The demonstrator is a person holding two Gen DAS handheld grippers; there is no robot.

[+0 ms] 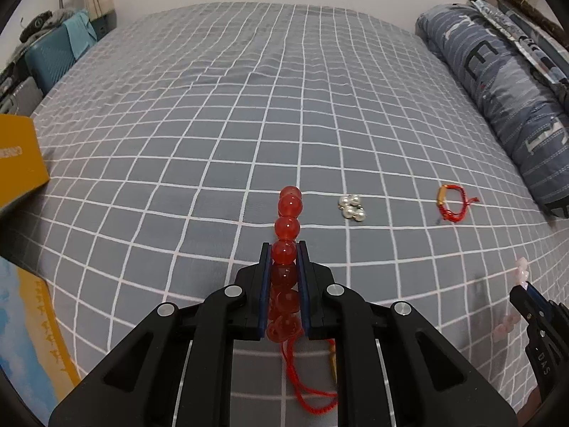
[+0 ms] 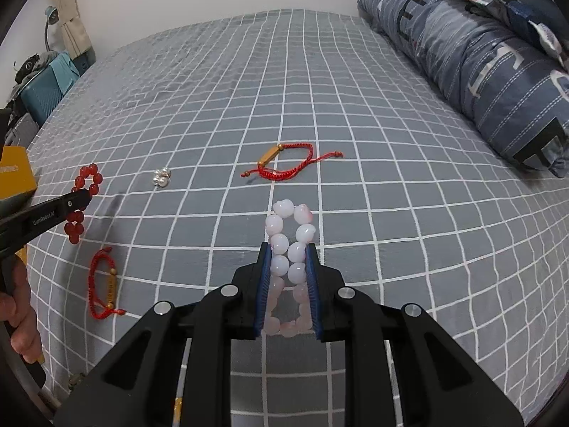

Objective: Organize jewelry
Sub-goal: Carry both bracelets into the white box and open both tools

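Observation:
My left gripper (image 1: pixel 283 249) is shut on a red bead bracelet (image 1: pixel 288 220), held edge-on above the bed; it also shows in the right wrist view (image 2: pixel 83 199). My right gripper (image 2: pixel 288 249) is shut on a pale pink bead bracelet (image 2: pixel 290 242). On the sheet lie a pearl cluster (image 1: pixel 351 207), a red cord bracelet with a gold tube (image 1: pixel 451 202), also seen ahead of the right gripper (image 2: pixel 284 162), and a second red cord bracelet (image 2: pixel 104 284) below the left gripper.
The grey checked bed sheet (image 1: pixel 249 106) fills both views. A rolled blue duvet (image 1: pixel 505 82) lies along the right side. A yellow box (image 1: pixel 19 156) sits at the left edge. A teal case (image 1: pixel 53 57) stands beyond the bed's left side.

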